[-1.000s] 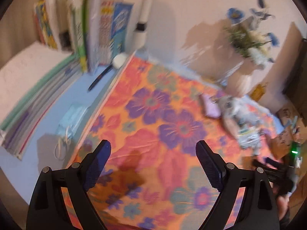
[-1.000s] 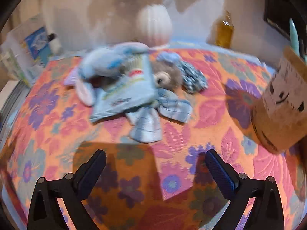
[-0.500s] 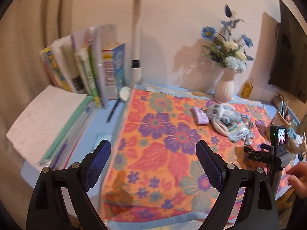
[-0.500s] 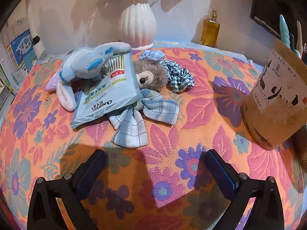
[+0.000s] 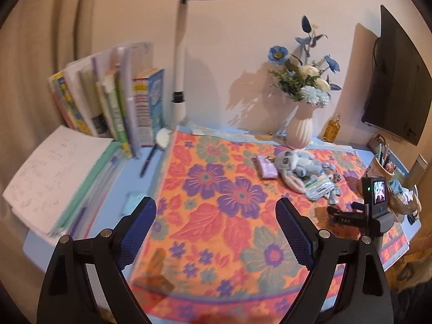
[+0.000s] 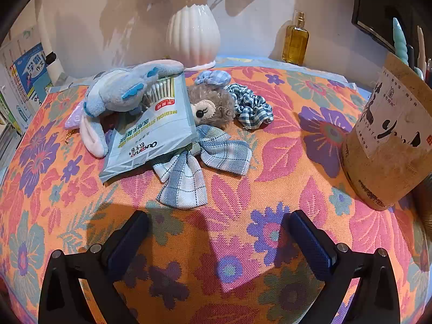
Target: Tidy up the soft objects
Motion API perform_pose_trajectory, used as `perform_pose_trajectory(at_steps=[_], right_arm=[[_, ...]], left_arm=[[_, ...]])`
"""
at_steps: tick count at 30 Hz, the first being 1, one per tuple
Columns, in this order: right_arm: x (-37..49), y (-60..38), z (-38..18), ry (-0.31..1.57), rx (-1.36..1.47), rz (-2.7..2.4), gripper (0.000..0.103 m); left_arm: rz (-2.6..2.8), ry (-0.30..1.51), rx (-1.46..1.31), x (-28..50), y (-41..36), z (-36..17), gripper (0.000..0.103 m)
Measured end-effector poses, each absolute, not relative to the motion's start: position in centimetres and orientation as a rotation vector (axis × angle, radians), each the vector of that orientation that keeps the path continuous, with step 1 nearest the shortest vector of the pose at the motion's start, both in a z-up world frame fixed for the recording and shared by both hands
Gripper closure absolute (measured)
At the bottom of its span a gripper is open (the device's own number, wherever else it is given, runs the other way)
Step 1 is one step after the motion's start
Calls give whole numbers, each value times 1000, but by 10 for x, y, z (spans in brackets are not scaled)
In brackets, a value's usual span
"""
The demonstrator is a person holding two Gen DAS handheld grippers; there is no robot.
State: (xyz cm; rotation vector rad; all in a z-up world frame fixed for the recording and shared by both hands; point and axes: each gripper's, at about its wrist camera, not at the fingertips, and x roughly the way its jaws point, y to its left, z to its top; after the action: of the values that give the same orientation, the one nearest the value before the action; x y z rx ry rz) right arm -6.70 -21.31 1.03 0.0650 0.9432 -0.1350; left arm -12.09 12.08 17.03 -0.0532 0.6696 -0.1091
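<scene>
A pile of soft things lies on the flowered cloth (image 6: pixel 270 162): a blue plush rabbit (image 6: pixel 121 91) over a bag of cotton swabs (image 6: pixel 154 132), a brown plush bear head (image 6: pixel 213 105), a plaid bow (image 6: pixel 194 167) and a checked scrunchie (image 6: pixel 251 108). My right gripper (image 6: pixel 218 237) is open just in front of the bow, nothing between its fingers. My left gripper (image 5: pixel 216 229) hangs open high over the near left of the cloth, far from the rabbit (image 5: pixel 294 162) and a small purple pouch (image 5: pixel 266 166). The right gripper's body (image 5: pixel 375 205) shows at the left view's right side.
A white vase (image 6: pixel 193 32) with flowers and an amber bottle (image 6: pixel 295 40) stand at the back wall. A cardboard pen holder (image 6: pixel 388 140) stands right of the pile. Books (image 5: pixel 113 105), a lamp post (image 5: pixel 179 81), a pen (image 5: pixel 147 162) and stacked notebooks (image 5: pixel 56 172) fill the left side.
The left gripper has risen and pulled back, so its view widened from the cloth to the whole desk. The right gripper has stayed in place; its picture has sharpened.
</scene>
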Motion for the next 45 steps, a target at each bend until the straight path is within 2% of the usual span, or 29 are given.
perform_pose_trajectory(at_steps=[4,16,45], right_arm=[[-67,-213,11,943,65,-135,0],[-67,-213,11,943,65,-135,0],[-67,-213,11,942,65,-136,0]], left_arm=[[-146,672,-107,-98,95,152,13],[-98,792,-234,-21,31,26,13],[69,923,-51,0,11,2,13]])
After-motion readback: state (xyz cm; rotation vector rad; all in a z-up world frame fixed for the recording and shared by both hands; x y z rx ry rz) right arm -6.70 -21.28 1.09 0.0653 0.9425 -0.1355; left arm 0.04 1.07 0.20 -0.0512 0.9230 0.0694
